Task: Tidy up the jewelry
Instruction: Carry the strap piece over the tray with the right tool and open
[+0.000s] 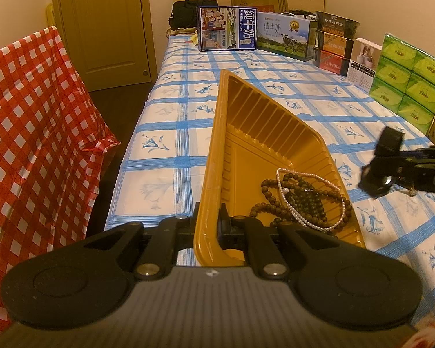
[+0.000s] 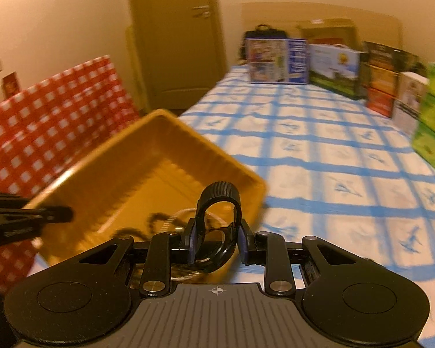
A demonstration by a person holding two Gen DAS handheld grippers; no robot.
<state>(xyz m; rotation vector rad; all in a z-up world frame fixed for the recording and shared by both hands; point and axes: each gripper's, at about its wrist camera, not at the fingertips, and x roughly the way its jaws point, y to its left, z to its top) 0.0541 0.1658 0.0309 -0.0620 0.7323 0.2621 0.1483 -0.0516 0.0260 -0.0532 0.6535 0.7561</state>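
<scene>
While the left gripper [image 1: 208, 226] is clamped narrowly on the near rim of the yellow tray [image 1: 246, 133], the tray is held tilted, its far corner raised above the bed's blue-checked cloth [image 1: 290, 87]. Inside the tray, at its low near end, a white pearl necklace [image 1: 310, 203] is seen lying over strands of dark wooden beads [image 1: 307, 200]. Between the pads of the right gripper [image 2: 217, 240] a black watch [image 2: 217, 226] is gripped, its strap looped upward above the fingers, which are closed only as far as the watch allows. In the right wrist view, which is blurred, the watch is seen in front of the tray's near right corner; whether it touches the tray cannot be told. From the left wrist view the right gripper and watch are seen beyond the tray's right rim, above the cloth. Along the bed's far and right edges, milk cartons [image 1: 227, 29] and green tissue packs [image 1: 409, 78] are stacked.
</scene>
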